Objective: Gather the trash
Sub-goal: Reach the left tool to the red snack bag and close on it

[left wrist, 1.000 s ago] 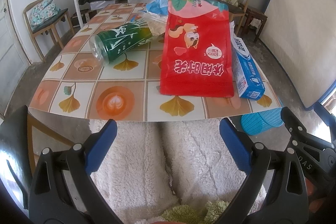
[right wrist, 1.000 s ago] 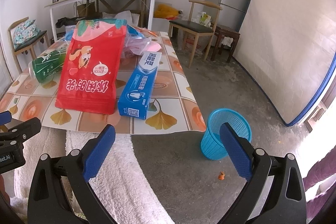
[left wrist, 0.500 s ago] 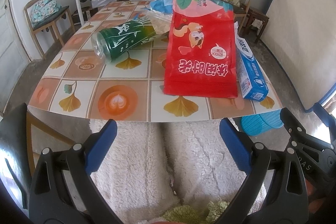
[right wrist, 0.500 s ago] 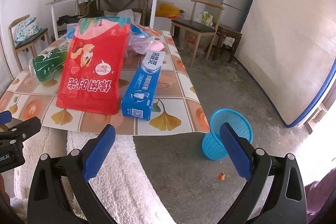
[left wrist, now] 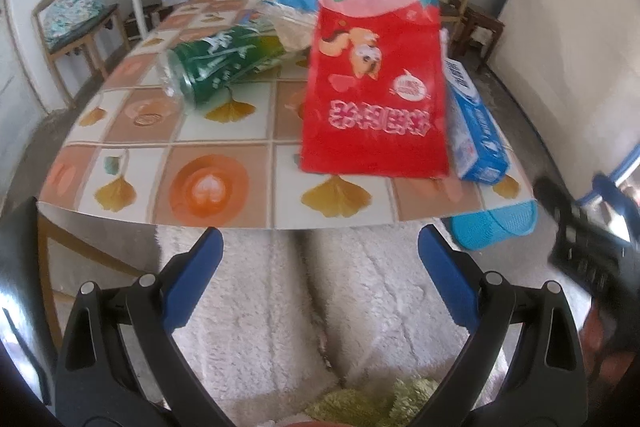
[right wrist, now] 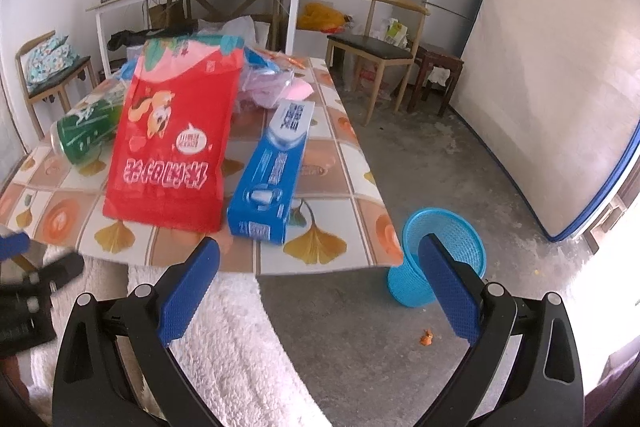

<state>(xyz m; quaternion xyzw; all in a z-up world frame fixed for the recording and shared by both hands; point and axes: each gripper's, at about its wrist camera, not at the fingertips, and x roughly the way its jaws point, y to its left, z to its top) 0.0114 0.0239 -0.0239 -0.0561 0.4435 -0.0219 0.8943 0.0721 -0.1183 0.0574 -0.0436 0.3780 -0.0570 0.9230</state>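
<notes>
Trash on table (left wrist: pixel 224 131), uncollected; both grippers empty, fingers wide apart.
Risk: green can (left wrist: pixel 224 65), left of red bag (left wrist: pixel 376 99), rolling off if nudged.

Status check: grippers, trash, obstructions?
Both grippers open, empty. Red bag, blue box, green can on table. Bin on floor. Nothing blocking.

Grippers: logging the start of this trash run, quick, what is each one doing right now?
Left gripper: open, holding nothing, short of the table.
Right gripper: open, holding nothing, near the table's corner and the blue basket.
</notes>
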